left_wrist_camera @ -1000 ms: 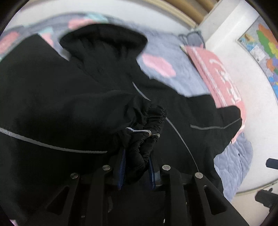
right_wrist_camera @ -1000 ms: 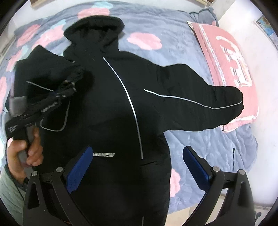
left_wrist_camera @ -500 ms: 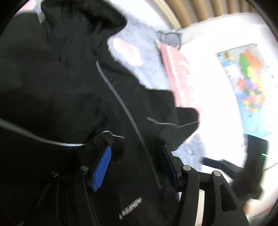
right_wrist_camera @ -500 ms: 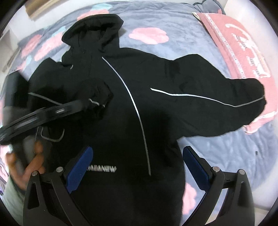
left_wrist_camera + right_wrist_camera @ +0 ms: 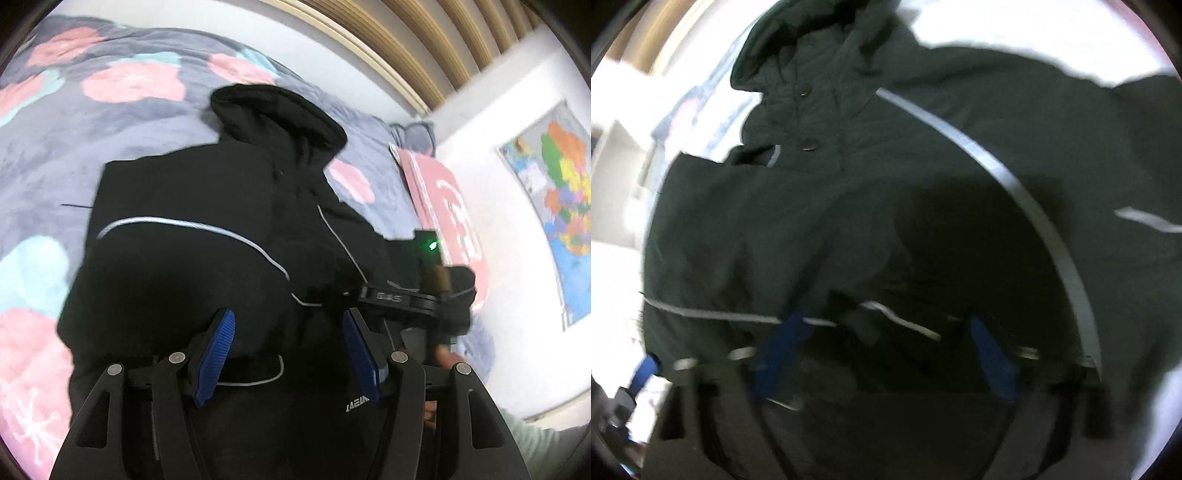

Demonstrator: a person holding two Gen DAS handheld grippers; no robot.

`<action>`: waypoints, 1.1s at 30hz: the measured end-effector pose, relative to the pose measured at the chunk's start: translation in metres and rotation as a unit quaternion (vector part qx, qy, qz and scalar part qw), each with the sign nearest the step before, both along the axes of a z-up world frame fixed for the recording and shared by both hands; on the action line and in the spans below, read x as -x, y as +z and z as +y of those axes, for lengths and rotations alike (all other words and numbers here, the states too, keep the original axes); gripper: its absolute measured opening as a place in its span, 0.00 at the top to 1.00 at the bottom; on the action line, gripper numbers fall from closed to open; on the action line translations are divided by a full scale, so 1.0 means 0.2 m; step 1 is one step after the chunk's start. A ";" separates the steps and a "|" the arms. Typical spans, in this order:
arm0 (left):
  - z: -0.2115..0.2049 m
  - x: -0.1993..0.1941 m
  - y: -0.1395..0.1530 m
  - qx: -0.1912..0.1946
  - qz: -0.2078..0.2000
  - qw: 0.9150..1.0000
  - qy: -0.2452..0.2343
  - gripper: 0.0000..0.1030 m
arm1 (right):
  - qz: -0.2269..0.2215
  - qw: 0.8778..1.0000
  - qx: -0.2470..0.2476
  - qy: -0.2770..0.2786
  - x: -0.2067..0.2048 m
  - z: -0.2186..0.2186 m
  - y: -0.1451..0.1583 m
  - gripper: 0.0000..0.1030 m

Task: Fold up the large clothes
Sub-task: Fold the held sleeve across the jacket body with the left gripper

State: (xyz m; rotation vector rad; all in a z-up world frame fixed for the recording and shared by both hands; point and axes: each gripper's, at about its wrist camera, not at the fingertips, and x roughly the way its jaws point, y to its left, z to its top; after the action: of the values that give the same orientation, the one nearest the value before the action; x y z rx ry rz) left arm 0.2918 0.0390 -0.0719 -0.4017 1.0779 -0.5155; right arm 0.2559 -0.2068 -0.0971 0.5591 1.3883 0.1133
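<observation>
Spread on the floral bed quilt (image 5: 48,155), the black hooded jacket (image 5: 207,266) fills mid-frame, looking soft, bulky and floppy, best pinched at a cuff or hem; left tongs (image 5: 288,350) gape empty, while right tongs (image 5: 886,354), closing, straddle a cuff fold, grip unclear.

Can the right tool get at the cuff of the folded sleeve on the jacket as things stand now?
Probably yes. The right tool is low over the black jacket, its jaws just closing with the folded sleeve's cuff at its tips. Nothing covers the cuff; the left tool is open and apart.
</observation>
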 end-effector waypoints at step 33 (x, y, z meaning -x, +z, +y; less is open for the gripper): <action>-0.08 -0.16 -0.29 -0.149 0.018 0.988 0.032 0.40 | -0.083 0.983 0.149 -0.068 0.22 -0.48 0.33 0.29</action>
State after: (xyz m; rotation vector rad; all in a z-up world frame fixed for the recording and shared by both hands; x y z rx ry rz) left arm 0.3235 0.0234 -0.1304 -0.1820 1.1527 -0.2850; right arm 0.2113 -0.3027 -0.0313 0.3825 1.1734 -0.1541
